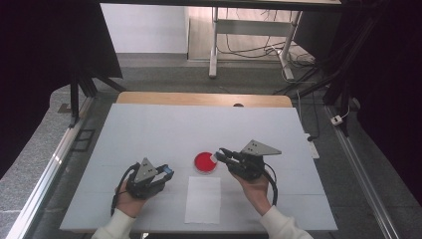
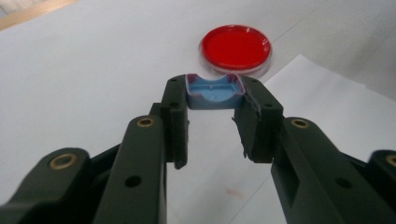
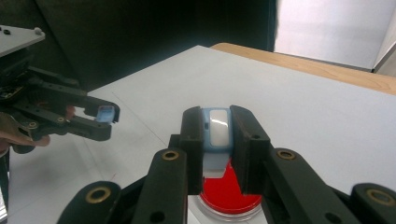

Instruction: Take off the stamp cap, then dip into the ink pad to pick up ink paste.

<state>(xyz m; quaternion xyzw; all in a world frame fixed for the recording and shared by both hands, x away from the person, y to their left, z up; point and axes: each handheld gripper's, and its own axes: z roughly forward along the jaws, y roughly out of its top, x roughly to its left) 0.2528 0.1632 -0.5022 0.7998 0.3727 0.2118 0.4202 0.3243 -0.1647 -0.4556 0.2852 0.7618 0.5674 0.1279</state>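
The left claw [image 2: 212, 95] is pinching a small blue cap [image 2: 214, 92] at its tips, near-left of the red petri dish [image 1: 204, 162] sitting mid-desk [image 1: 149, 129]. The right claw [image 3: 218, 135] is gripping a pale blue-and-white tube [image 3: 217, 135] directly over the dish. A white paper sheet [image 1: 203, 199] is lying just near of it.

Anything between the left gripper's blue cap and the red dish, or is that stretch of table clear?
Nothing visible. In the left gripper view the blue cap, pinched at the tips of the left gripper, faces the red dish across bare table. The white sheet lies flat beside that line, and the right gripper sits over the dish's far edge.
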